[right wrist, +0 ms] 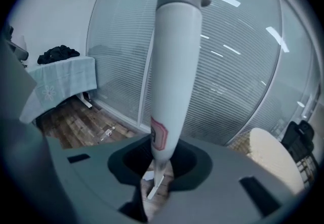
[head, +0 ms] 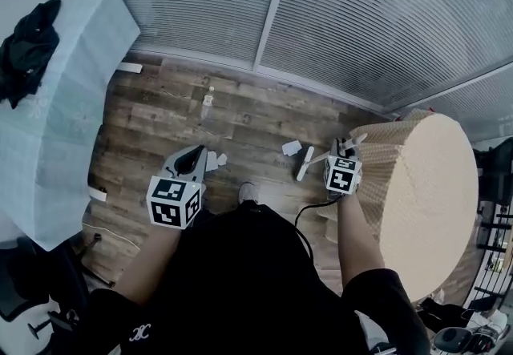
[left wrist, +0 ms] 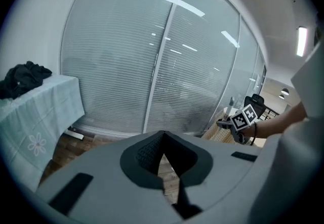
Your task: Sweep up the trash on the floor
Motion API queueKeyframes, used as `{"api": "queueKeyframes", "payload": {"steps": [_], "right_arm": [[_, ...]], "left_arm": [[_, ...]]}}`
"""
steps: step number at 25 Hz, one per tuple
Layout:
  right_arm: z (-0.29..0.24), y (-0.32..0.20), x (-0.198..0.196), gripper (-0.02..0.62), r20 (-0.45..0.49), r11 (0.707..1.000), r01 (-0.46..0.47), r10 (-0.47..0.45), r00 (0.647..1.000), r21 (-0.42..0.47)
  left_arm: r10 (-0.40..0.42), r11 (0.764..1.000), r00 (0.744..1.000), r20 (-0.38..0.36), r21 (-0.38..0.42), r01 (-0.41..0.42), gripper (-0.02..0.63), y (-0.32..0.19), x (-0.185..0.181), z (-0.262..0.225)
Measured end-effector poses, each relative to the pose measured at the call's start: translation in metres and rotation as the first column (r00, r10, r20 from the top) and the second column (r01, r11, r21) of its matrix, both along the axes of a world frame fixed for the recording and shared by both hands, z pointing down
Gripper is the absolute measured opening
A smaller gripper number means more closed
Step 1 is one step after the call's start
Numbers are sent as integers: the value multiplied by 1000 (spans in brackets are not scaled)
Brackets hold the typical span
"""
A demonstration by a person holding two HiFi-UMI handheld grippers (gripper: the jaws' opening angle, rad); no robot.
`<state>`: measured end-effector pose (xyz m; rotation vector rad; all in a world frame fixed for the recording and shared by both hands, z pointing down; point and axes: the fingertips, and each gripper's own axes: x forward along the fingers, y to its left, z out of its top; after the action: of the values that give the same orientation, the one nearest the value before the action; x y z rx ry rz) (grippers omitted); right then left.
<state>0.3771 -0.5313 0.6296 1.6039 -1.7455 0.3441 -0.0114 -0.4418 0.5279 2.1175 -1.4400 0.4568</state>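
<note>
My right gripper [head: 343, 145] [right wrist: 161, 148] is shut on a white handle [right wrist: 174, 66] with a grey cap that rises steeply between its jaws. In the head view a white stick of that tool [head: 307, 161] slants down to the wooden floor [head: 240, 117] just left of the gripper. My left gripper [head: 192, 155] [left wrist: 162, 135] hovers over the floor with its jaws together and nothing in them. White paper scraps [head: 291, 147] [head: 215, 159] lie on the floor between the two grippers. A small clear bottle [head: 208, 98] [right wrist: 107, 132] lies farther off toward the glass wall.
A table under a pale blue cloth [head: 72, 97] with dark clothing [head: 28, 49] on it stands at the left. A round beige woven drum [head: 417, 185] stands close on the right. A glass wall with blinds [head: 321, 17] closes the far side. More white bits [head: 128, 67] [head: 96, 194] lie by the table.
</note>
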Motion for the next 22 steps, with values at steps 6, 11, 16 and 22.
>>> {"api": "queueKeyframes", "payload": {"steps": [6, 11, 16, 22], "right_arm": [[30, -41, -5, 84, 37, 991, 128, -127, 991, -33], [33, -55, -65, 84, 87, 965, 257, -252, 964, -60], [35, -49, -144, 83, 132, 897, 439, -429, 894, -57], [19, -17, -230, 83, 197, 815, 578, -559, 805, -49]], "left_arm": [[-103, 994, 993, 53, -19, 104, -6, 8, 14, -1], [-207, 975, 976, 69, -72, 211, -6, 28, -8, 6], [-306, 948, 949, 72, -64, 311, -6, 40, -31, 2], [-400, 912, 915, 57, -69, 404, -6, 69, -62, 0]]}}
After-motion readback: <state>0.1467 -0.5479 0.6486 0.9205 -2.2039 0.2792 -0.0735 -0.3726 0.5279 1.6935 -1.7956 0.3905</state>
